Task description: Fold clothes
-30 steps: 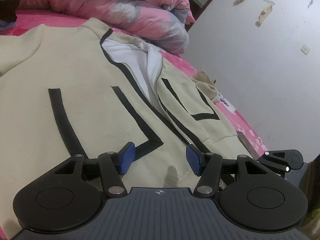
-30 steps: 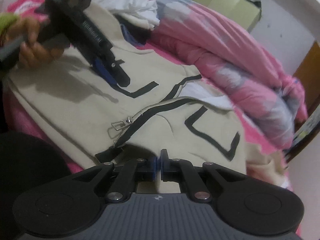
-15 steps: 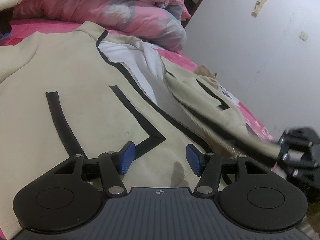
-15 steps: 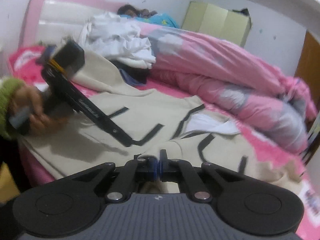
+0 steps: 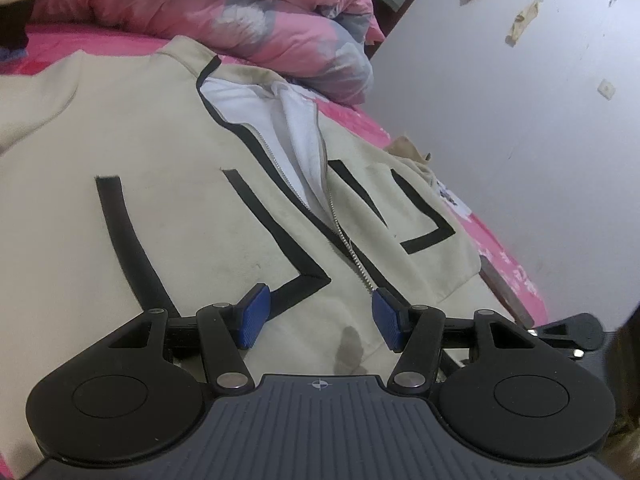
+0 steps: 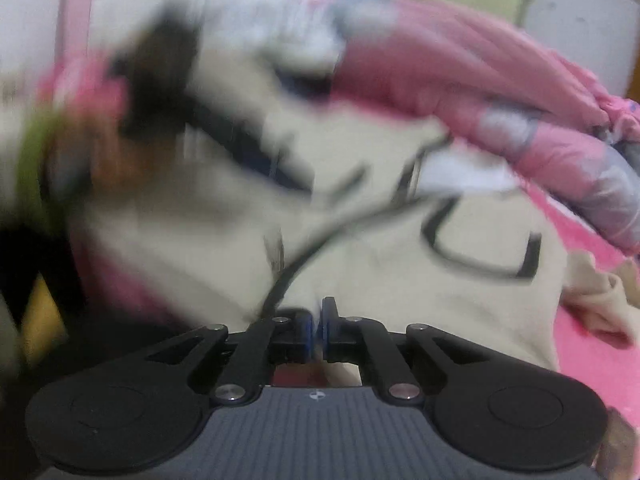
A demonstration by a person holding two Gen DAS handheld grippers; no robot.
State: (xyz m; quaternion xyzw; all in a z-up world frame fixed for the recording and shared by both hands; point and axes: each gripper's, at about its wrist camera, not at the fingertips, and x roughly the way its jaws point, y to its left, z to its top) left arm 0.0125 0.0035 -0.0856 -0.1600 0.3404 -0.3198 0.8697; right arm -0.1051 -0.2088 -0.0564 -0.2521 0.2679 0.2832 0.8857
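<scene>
On the pink bed (image 5: 516,280), your left wrist view shows the cream jacket (image 5: 168,184) spread front-up, its zipper (image 5: 352,252) half open over the white lining (image 5: 280,128), probably laid flat so the panels can be squared before folding. Your left gripper (image 5: 318,316) hangs tilted down over the hem, blue pads parted with nothing between them, just above a dark stain (image 5: 352,344). A pink quilt (image 5: 224,12) is bunched beyond the collar.

In the right wrist view, heavily blurred, your right gripper (image 6: 315,330) sits low at the jacket's (image 6: 400,272) hem by the zipper's foot. Its pads are nearly closed; the hem edge seems pinched between them, likely to tug the front straight. Your other hand (image 6: 100,152) shows at the left.
</scene>
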